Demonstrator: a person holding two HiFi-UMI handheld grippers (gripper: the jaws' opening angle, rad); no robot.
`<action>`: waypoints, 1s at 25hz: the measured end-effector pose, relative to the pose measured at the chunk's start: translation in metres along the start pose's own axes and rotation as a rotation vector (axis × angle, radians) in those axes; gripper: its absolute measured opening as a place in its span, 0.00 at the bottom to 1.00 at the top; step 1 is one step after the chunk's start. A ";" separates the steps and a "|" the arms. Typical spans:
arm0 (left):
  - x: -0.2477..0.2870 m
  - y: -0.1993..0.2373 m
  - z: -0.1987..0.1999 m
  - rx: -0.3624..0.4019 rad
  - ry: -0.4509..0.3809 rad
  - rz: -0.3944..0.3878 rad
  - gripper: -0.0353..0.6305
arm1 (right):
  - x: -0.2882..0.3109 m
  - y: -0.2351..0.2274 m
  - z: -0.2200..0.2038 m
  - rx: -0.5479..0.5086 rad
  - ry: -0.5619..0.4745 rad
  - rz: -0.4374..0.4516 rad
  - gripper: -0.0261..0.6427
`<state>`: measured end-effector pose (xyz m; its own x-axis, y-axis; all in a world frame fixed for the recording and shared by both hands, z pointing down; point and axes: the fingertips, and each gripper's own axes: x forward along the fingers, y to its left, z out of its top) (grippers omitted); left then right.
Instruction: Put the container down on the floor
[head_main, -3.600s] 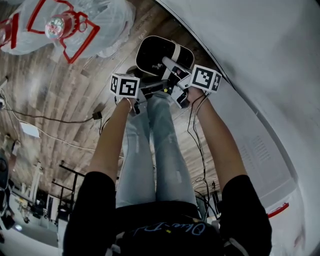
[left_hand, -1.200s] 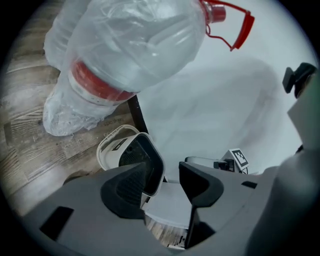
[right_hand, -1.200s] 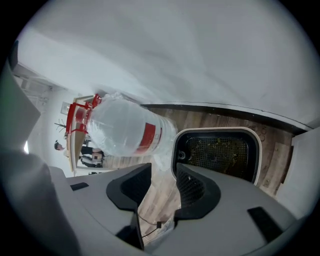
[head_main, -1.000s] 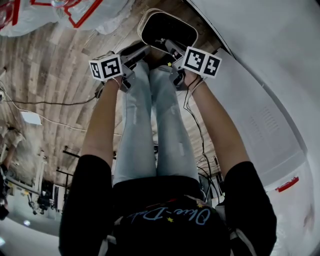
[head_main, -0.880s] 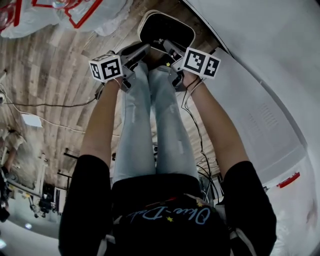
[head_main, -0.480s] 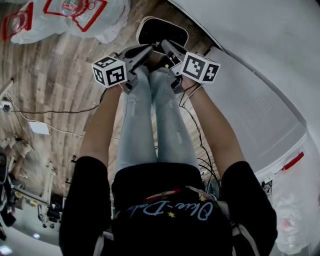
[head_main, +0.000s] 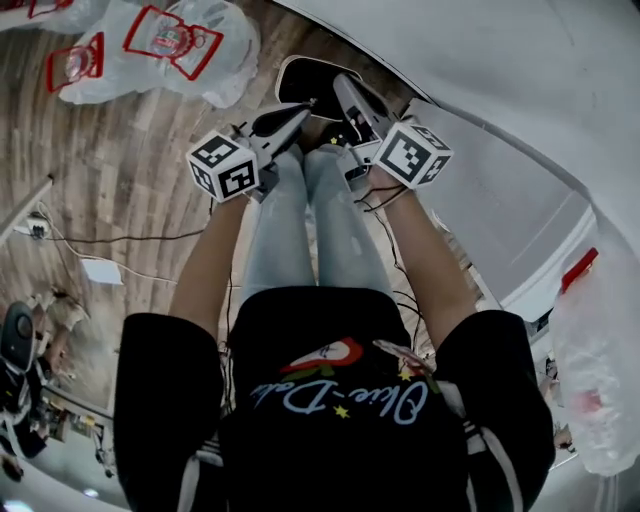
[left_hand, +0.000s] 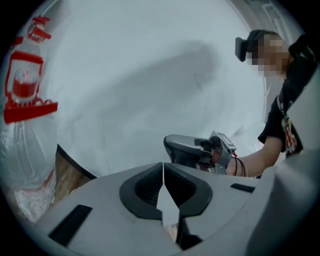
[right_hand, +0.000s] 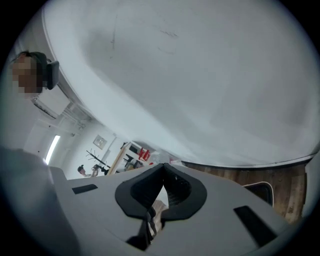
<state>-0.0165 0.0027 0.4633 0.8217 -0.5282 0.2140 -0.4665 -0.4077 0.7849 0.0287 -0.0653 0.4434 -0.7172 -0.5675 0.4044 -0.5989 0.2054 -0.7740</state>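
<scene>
The black, rounded-rectangular container with a cream rim is seen resting on the wood-plank floor, close against the foot of a large white curved surface. It is not held. In the head view the left gripper and the right gripper are held out over the person's pale-jeaned legs, and their tips fall across the near edge of the container in the picture. Contact cannot be judged from that angle alone.

In the right gripper view only a corner of the container is shown, low and to the right on the floor, well clear of the fingers. In the left gripper view it is not seen at all.

The left gripper is clenched, its two fingers pressed edge to edge with nothing between them. The right gripper is likewise closed on nothing.

The container's interior appears dark and empty, its mouth is turned upward, and its pale rim runs unbroken round the visible part. Clear plastic bags with red print lie on the floor well apart from it.
</scene>
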 end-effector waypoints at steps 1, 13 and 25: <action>-0.003 -0.011 0.010 0.025 -0.006 -0.004 0.07 | -0.006 0.011 0.007 -0.015 -0.015 0.014 0.04; -0.020 -0.134 0.111 0.316 -0.058 -0.032 0.07 | -0.092 0.112 0.073 -0.250 -0.157 0.060 0.04; -0.035 -0.215 0.149 0.424 -0.097 -0.022 0.07 | -0.158 0.161 0.117 -0.406 -0.226 0.034 0.04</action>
<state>0.0064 -0.0022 0.1999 0.8076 -0.5755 0.1285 -0.5593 -0.6787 0.4760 0.0870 -0.0356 0.1978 -0.6702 -0.7054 0.2306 -0.6997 0.4970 -0.5133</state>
